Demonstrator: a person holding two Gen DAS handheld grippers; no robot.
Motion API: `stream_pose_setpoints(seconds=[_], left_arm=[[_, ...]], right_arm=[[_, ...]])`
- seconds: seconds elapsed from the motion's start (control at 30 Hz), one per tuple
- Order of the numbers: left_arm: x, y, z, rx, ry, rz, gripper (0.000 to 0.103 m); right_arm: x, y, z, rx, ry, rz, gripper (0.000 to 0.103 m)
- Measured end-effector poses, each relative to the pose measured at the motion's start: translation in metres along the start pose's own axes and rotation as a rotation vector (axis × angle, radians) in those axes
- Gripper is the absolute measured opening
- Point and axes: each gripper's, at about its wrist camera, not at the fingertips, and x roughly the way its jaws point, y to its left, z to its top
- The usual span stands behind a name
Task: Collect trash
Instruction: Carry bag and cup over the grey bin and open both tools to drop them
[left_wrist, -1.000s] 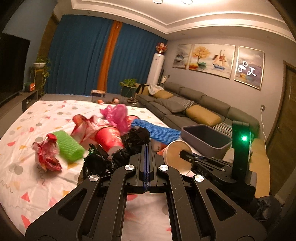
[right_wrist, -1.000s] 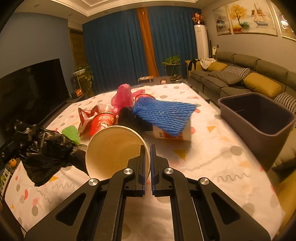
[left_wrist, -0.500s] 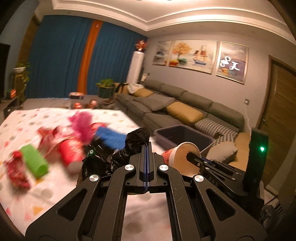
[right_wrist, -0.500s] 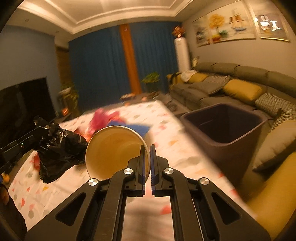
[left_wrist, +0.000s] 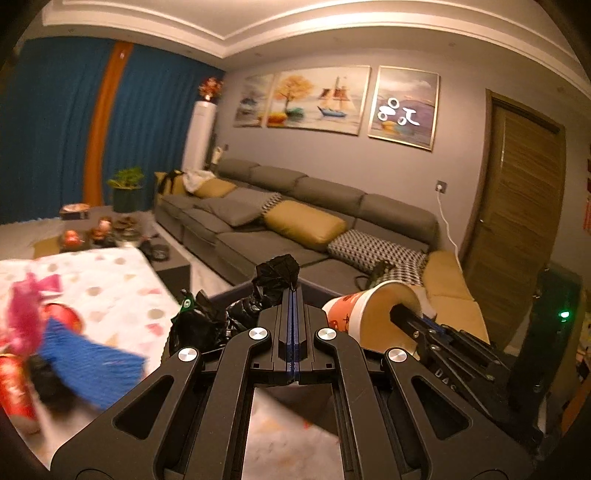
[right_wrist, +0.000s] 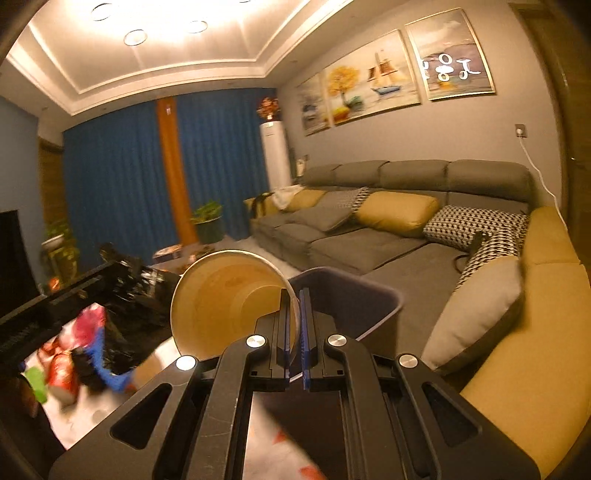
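My left gripper (left_wrist: 293, 295) is shut on a crumpled black plastic bag (left_wrist: 236, 314) that bunches up around its fingertips. My right gripper (right_wrist: 294, 295) is shut on the rim of a paper cup (right_wrist: 225, 295), whose open mouth faces the camera. In the left wrist view the same cup (left_wrist: 354, 310) shows its red printed side with the right gripper's finger inside it. The dark grey bin (right_wrist: 354, 302) stands just behind the cup, past the table edge. In the right wrist view the black bag (right_wrist: 140, 291) hangs at the left.
On the patterned tablecloth (left_wrist: 122, 280) lie blue foam netting (left_wrist: 85, 354), a pink bag (left_wrist: 26, 317) and red cups (left_wrist: 14, 384). A long grey sofa (right_wrist: 369, 236) with yellow and patterned cushions fills the right. Blue curtains (right_wrist: 122, 177) and a potted plant (left_wrist: 127, 188) stand behind.
Both grippers have swung to the right with the bag and the cup, away from the trash on the table. The bin is now close behind the cup.
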Motion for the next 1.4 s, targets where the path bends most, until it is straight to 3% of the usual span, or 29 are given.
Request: stream_pose_setpoints(seconds=[0.33,0.63,0.7,0.73,0.77,0.87,0.97,1.2,1.23,1.3,1.4], left_arm=[[0.077,0.004,-0.012,-0.003,0.08,-0.071,0.0],[0.11,0.009,-0.029,-0.032,0.166,-0.08,0.002],[0.112,0.011,-0.031,-0.033,0.186,-0.069,0.019],[0.111,0.014,-0.032,-0.037,0.19,-0.056,0.039],[0.109,0.017,-0.034,-0.044,0.186,-0.048,0.052],[0.097,0.03,-0.036,-0.055,0.169,0.03,0.07],[0.083,0.04,-0.035,-0.055,0.161,0.081,0.074],[0.003,0.056,-0.035,-0.051,0.066,0.251,0.09],[-0.006,0.057,-0.037,-0.053,0.059,0.266,0.091],[-0.028,0.064,-0.04,-0.052,0.047,0.332,0.092],[-0.056,0.076,-0.046,-0.071,0.04,0.43,0.094]], right_arm=[[0.027,-0.025,0.005,0.031,-0.006,-0.055,0.006],[0.053,-0.02,0.005,0.037,0.038,-0.039,0.005],[0.056,-0.019,0.005,0.04,0.044,-0.038,0.006],[0.058,-0.019,0.004,0.045,0.048,-0.035,0.006],[0.06,-0.019,0.004,0.049,0.052,-0.034,0.006],[0.067,-0.019,0.002,0.051,0.065,-0.037,0.006],[0.077,-0.018,0.0,0.047,0.087,-0.033,0.006],[0.098,-0.004,-0.009,0.023,0.128,-0.033,0.007],[0.101,-0.002,-0.011,0.02,0.133,-0.03,0.009],[0.104,-0.002,-0.011,0.015,0.136,-0.034,0.028],[0.104,0.0,-0.013,0.007,0.129,-0.048,0.039]])
